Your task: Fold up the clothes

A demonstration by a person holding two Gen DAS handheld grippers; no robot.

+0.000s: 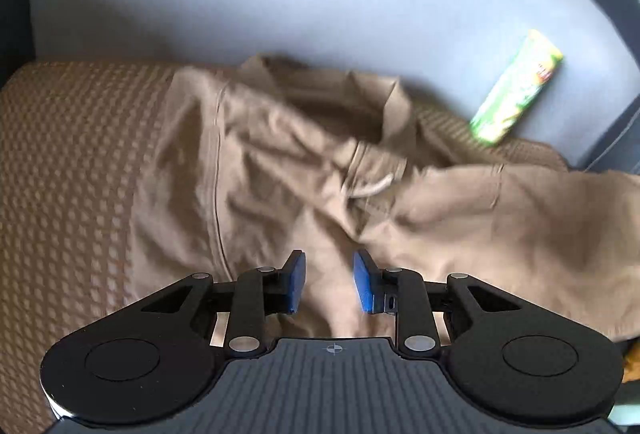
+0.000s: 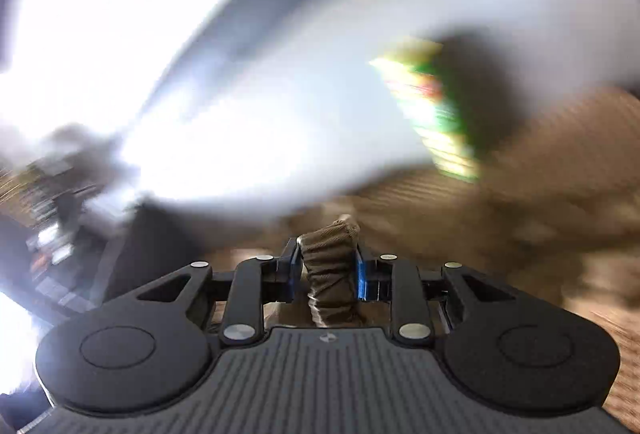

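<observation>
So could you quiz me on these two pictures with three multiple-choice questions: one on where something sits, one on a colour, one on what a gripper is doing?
1. Where is the green packet relative to the tan garment in the left wrist view?
A. Beyond it, upper right
B. On top of it
C. Under it

2. What colour are the left gripper pads?
A. Red
B. Blue
C. White

3. What is the right gripper doing?
A. Standing open over nothing
B. Holding the packet
C. Clamping bunched tan cloth

Answers: 1 A, the packet lies on the pale surface past the garment; 2 B, both pads show blue; 3 C, a gathered fold of cloth fills the gap between its pads.
</observation>
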